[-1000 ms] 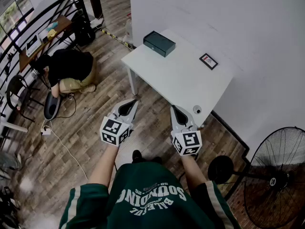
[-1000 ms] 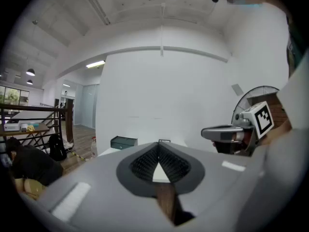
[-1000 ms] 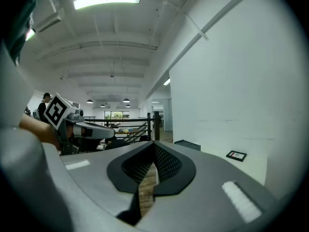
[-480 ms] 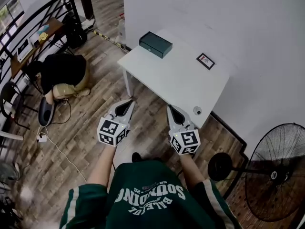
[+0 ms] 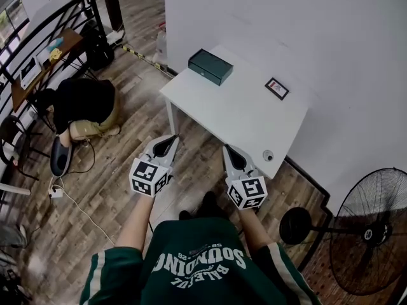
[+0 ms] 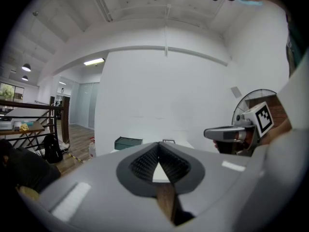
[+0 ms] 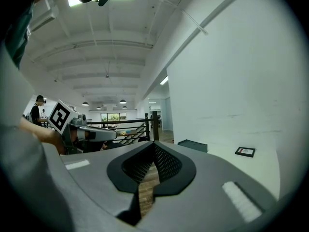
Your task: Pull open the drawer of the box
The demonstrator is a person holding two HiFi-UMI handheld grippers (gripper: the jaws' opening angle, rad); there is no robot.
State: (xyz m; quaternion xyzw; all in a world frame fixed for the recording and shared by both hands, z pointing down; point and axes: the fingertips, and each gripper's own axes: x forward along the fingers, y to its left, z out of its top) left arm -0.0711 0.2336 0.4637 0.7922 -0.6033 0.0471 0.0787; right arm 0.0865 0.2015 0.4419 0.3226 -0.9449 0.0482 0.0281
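Hovering well short of the box (image 5: 210,67), left gripper (image 5: 173,138) and right gripper (image 5: 226,148) show closed, empty fingers.

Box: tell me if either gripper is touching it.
No, the box sits on the far corner of the table, while the left gripper and right gripper hang over the floor short of it.

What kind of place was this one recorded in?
Likely an open office or workshop loft: wood-plank floor, a plain white table against a bare white wall, and a large pedestal fan.
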